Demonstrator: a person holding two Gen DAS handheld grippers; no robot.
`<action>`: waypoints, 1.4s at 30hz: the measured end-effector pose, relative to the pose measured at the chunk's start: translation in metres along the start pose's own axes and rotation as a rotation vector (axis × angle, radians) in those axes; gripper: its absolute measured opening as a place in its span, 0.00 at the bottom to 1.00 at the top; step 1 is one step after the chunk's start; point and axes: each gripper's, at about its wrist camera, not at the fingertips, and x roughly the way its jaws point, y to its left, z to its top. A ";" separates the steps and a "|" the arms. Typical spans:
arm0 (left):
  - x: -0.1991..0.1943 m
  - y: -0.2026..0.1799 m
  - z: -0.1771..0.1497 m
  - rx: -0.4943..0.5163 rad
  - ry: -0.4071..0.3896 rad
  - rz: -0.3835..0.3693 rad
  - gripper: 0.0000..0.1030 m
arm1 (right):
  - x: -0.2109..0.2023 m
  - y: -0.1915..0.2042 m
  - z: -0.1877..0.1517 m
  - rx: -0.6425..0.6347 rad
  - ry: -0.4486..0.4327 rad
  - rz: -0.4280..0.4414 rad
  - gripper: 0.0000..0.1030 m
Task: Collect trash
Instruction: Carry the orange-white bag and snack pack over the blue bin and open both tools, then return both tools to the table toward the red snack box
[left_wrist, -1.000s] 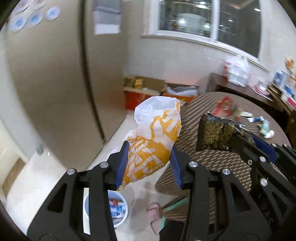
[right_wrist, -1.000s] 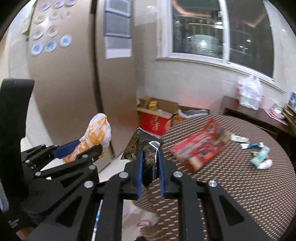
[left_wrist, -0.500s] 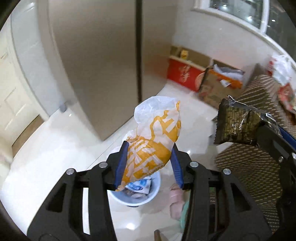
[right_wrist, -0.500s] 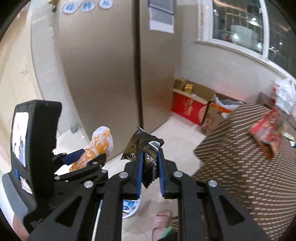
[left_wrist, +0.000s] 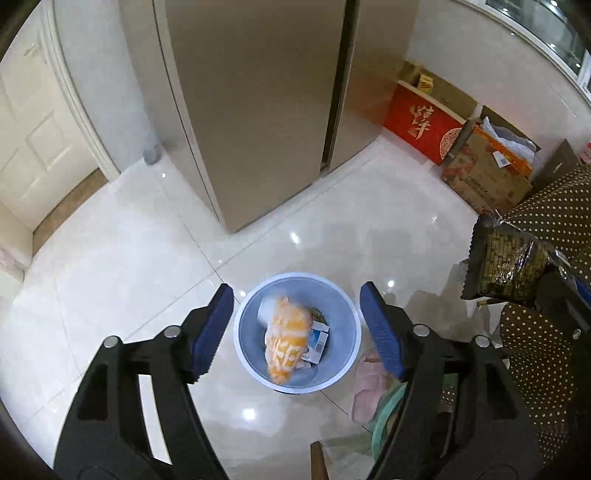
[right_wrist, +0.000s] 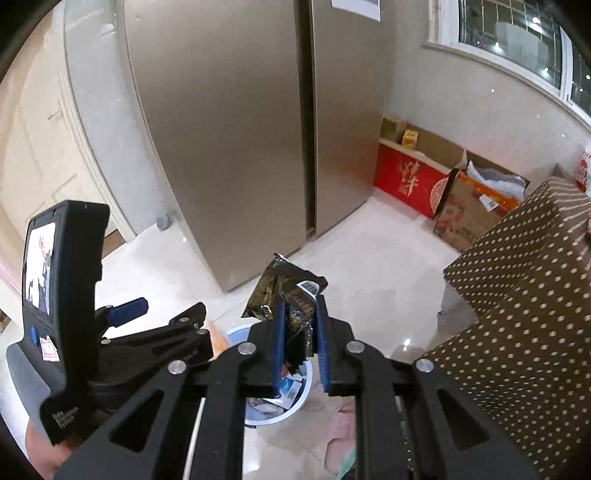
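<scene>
- My left gripper (left_wrist: 297, 328) hangs over the floor with its blue pads spread wide, nothing between them
- Directly below that gap stands the blue bin (left_wrist: 343, 354), round, on pale glossy tile (left_wrist: 129, 258)
- The orange-and-white bag (left_wrist: 286, 343) shows inside the bin's opening, motion-blurred, apart from both pads; I cannot tell whether it has come to rest
- Beneath the bag in the bin: a small blue-and-white carton (left_wrist: 316, 341) and other scraps too small to name
- My right gripper (right_wrist: 300, 345) is pinching the dark snack wrapper (right_wrist: 284, 290); the pads are pressed against its lower part and the crinkled top sticks up past the fingertips
- From the left wrist view the same wrapper (left_wrist: 506, 267) sits at the right edge, higher than the bin and off to its side
- From the right wrist view the bin (right_wrist: 308, 384) is partly hidden behind my fingers, just below the wrapper
- Tall beige fridge (left_wrist: 258, 103) stands behind the bin
- Red box (left_wrist: 421, 127) and open cardboard boxes (left_wrist: 484, 173) line the far wall
- Brown dotted tablecloth (right_wrist: 524, 317) drapes at the right
- A pink slipper (left_wrist: 367, 391) touches the floor just beside the bin
</scene>
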 end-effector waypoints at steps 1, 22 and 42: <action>0.002 0.003 0.000 -0.013 0.003 -0.002 0.70 | 0.003 0.000 0.000 0.001 0.007 0.004 0.15; -0.029 0.049 0.004 -0.145 -0.061 0.004 0.76 | 0.034 0.029 0.025 -0.034 -0.003 0.066 0.41; -0.181 -0.100 0.010 0.138 -0.413 -0.266 0.83 | -0.164 -0.104 0.028 0.078 -0.379 -0.166 0.53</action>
